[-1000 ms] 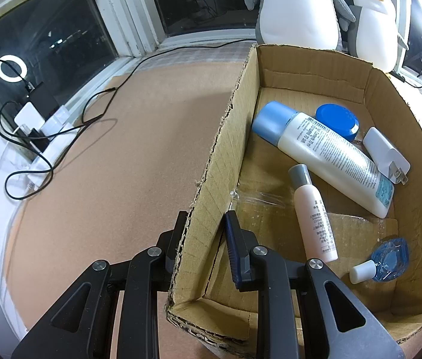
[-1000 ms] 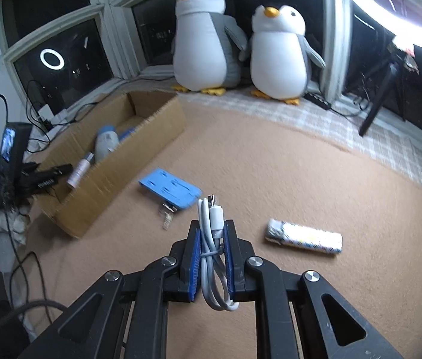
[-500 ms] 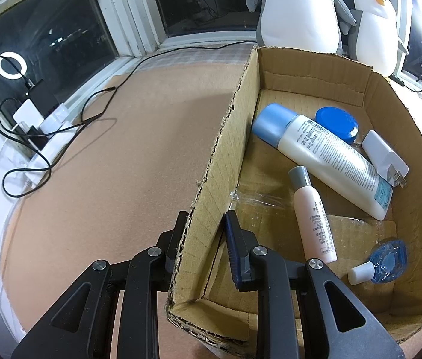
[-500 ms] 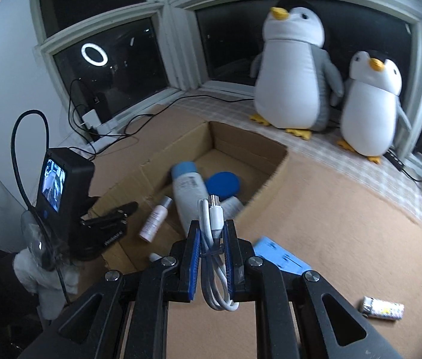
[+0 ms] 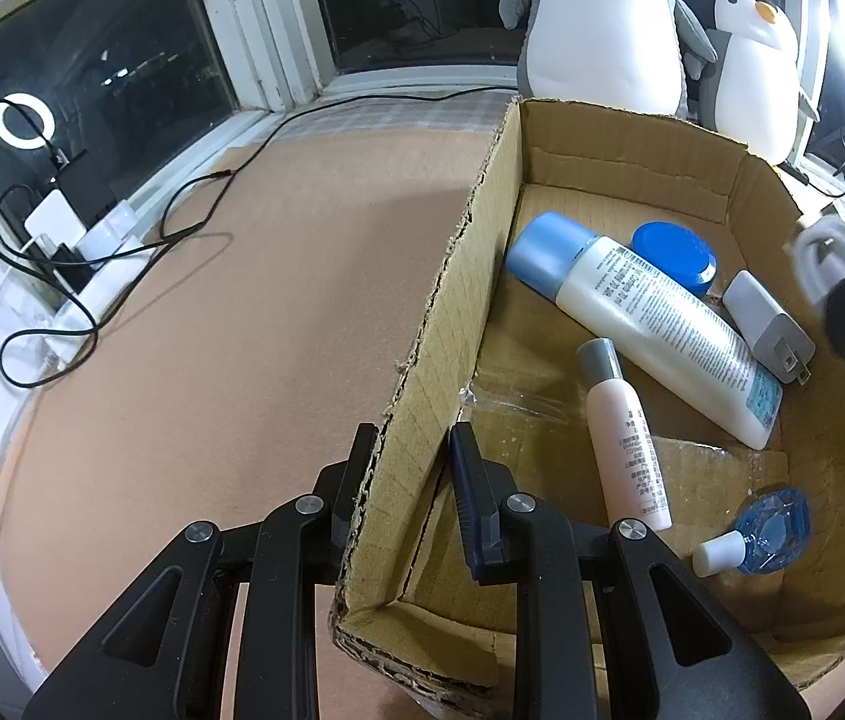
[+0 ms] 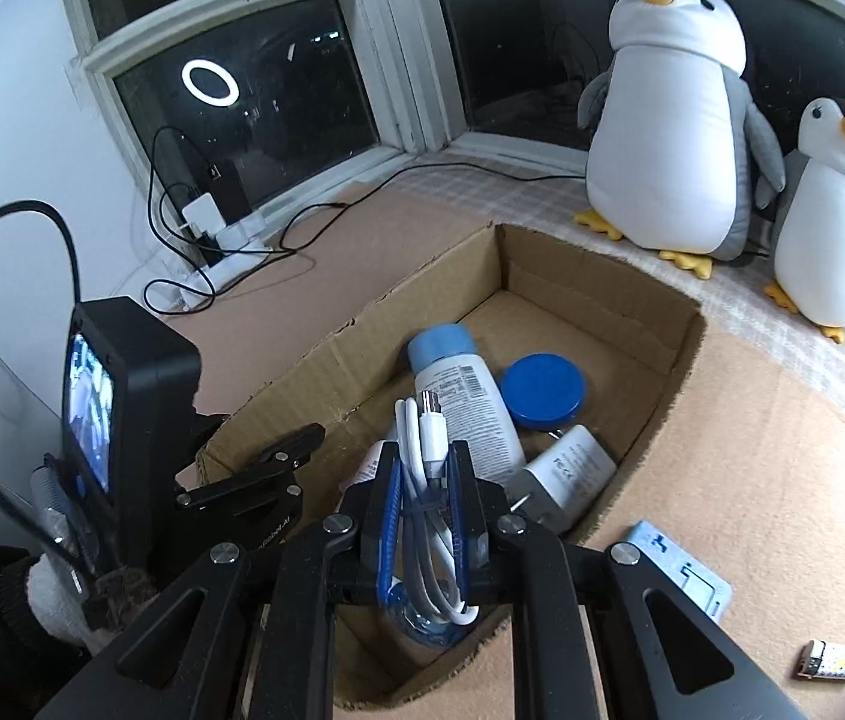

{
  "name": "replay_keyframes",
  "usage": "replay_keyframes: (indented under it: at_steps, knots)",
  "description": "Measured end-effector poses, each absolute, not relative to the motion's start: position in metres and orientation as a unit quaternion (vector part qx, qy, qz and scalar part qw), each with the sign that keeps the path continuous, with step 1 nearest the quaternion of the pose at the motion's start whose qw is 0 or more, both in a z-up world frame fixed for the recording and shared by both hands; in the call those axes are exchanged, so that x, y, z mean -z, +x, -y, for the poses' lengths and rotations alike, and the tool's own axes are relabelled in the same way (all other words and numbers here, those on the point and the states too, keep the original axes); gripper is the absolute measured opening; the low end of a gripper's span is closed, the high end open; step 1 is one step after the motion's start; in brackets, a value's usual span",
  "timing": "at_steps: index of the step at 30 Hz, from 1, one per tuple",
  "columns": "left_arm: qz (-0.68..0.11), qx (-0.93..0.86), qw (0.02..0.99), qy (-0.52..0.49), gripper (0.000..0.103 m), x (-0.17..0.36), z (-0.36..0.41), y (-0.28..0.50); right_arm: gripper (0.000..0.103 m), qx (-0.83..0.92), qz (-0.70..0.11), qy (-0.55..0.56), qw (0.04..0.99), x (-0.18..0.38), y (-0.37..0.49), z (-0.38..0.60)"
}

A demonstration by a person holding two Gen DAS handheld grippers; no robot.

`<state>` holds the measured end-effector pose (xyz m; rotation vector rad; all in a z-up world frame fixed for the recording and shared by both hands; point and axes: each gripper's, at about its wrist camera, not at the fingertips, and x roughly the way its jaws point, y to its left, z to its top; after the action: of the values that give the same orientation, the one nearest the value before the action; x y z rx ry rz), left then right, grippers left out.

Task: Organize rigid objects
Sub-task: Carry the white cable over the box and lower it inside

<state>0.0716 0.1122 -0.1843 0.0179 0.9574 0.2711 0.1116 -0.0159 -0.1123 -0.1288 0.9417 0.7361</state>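
Since the earlier frames, the right gripper (image 6: 426,480) has been carried over the cardboard box (image 6: 596,291), and its coiled white cable (image 6: 422,474) is now seen entering the left wrist view at 3 o'clock (image 5: 830,252).

Going left to right in the left wrist view: black cords and a power strip (image 5: 83,228) lie at 9 o'clock. The left gripper (image 5: 410,468) is pinched on the box's left wall (image 5: 440,324), 1 finger outside, 1 inside. Inside the box (image 5: 632,138), a large white bottle with a blue cap (image 5: 638,312) lies diagonally, with a small pink bottle (image 5: 626,450) below it, a blue jar lid (image 5: 674,252) at 1 o'clock of it, a white charger plug (image 5: 767,327) beside it, and a small blue bottle (image 5: 764,531) at 4 o'clock.

In the right wrist view, the cable is clamped between the right gripper's pads, above the box interior. A light blue card (image 6: 677,570) and a small tube (image 6: 833,660) are seen on the mat at 4 o'clock. 2 plush penguins (image 6: 674,120) are set by the window.
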Motion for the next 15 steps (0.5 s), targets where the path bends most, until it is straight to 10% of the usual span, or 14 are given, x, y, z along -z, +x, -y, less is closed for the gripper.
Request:
replay_keyframes:
  at_steps: [15]
  knots:
    - [-0.459, -0.130, 0.879, 0.007, 0.022, 0.1845, -0.1118, 0.0714, 0.016, -0.344, -0.460, -0.060, 0.817, 0.1239, 0.1179, 0.0102]
